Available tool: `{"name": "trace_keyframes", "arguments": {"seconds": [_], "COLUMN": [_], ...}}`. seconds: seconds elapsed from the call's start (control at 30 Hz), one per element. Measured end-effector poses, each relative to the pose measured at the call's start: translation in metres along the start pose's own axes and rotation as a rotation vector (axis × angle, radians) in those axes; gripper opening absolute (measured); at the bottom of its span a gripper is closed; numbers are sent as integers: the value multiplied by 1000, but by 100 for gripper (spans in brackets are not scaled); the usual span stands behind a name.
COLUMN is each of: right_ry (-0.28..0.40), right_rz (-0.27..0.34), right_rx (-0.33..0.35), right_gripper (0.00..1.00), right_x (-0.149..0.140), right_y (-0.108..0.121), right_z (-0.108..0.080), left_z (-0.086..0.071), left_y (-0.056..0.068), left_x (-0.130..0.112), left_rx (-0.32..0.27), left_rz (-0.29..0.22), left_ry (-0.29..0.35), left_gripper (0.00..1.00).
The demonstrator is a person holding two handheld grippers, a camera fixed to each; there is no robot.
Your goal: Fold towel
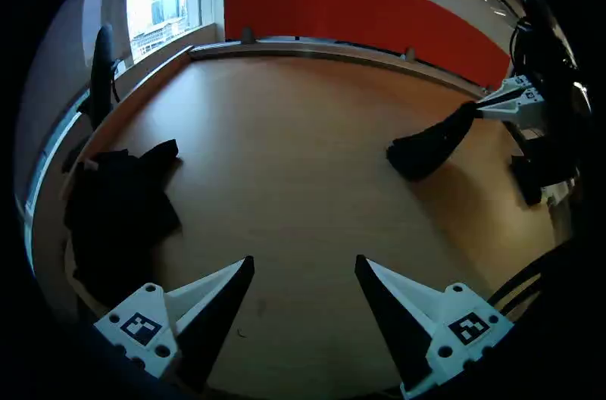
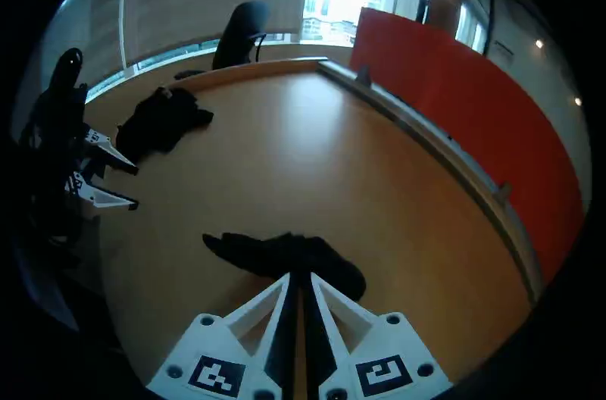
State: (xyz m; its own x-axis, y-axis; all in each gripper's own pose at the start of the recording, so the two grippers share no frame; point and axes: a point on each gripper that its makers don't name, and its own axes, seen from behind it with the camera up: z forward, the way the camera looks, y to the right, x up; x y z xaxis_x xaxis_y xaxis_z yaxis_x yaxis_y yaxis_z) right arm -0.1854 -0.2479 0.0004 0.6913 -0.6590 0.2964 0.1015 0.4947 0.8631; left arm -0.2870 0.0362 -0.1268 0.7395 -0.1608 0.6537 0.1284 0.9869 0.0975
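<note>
1. Black towel (image 2: 250, 248) lies bunched on the wood table (image 2: 303, 150). One end is pinched by the right gripper (image 2: 300, 276); fingers narrow, both pressing cloth. Prob. gripped there to lift a corner & shake it open.
2. Left gripper (image 1: 303, 259) hovers over bare table, fingers wide, holding nothing. Likely kept free for the 2nd corner.
3. Towel looks soft, limp, matte; long crumpled shape. Table is smooth w/ a slight gloss.
4. Separate dark cloth heap (image 1: 121, 203) sits well apart, by the window-side edge; prob. set aside.
</note>
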Motion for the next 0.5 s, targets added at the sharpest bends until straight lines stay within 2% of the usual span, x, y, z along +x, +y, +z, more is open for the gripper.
{"name": "trace_keyframes", "arguments": {"seconds": [0.2,0.5], "right_ry": [25,16], "right_rz": [-22,-28], "right_rx": [-14,-39], "right_gripper": [4,4], "right_x": [24,25], "right_y": [12,32], "right_z": [-17,-36], "left_z": [-3,-3], "left_y": [2,6], "left_x": [7,17], "left_rx": [-8,-19], "left_rz": [10,16], "left_ry": [16,36], "left_gripper": [99,99]}}
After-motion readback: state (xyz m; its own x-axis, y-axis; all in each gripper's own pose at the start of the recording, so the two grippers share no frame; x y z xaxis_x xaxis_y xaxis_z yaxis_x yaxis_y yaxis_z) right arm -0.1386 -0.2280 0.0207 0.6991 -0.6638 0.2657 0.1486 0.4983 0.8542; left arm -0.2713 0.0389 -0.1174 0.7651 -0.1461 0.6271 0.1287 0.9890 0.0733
